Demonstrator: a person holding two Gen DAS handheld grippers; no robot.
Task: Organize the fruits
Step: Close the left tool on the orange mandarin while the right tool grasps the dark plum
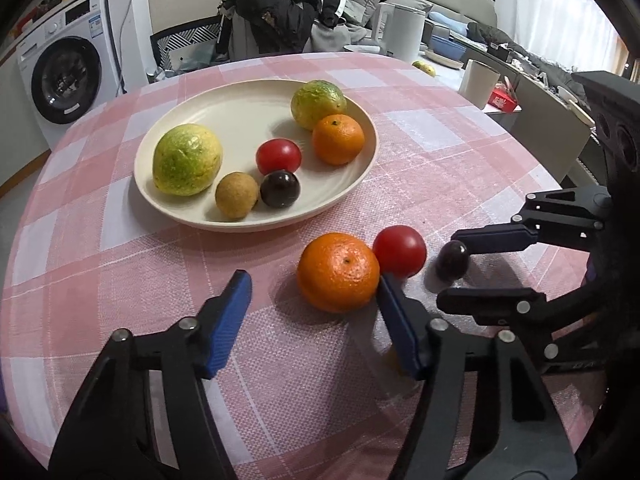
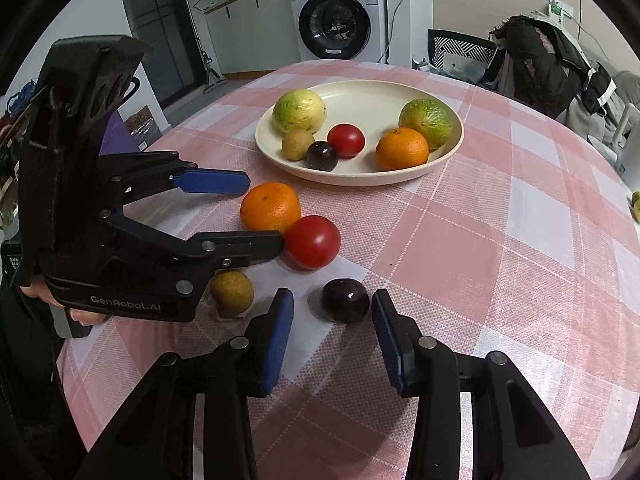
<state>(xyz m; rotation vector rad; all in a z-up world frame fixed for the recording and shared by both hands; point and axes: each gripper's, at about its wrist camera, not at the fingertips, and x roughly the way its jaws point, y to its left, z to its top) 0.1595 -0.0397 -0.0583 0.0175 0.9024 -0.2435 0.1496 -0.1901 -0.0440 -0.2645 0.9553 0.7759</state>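
A cream plate [image 1: 224, 216] [image 2: 360, 178] holds two green-yellow fruits, an orange, a tomato, a dark plum and a small brown fruit. On the cloth in front lie an orange [image 1: 338, 272] [image 2: 271, 207], a tomato [image 1: 400, 251] [image 2: 313, 241], a dark plum [image 1: 452, 260] [image 2: 345, 301] and a small brown fruit [image 2: 232, 292]. My left gripper [image 1: 314, 300] [image 2: 264, 210] is open around the loose orange, its right finger touching it. My right gripper [image 2: 332, 308] [image 1: 454, 266] is open with the plum between its fingertips.
The round table has a pink checked cloth [image 1: 420, 160]. A white cup [image 1: 478, 82], a kettle [image 1: 404, 32] and dishes stand on a side table behind. A chair with dark clothes [image 1: 276, 16] and a washing machine [image 1: 66, 74] stand beyond the table.
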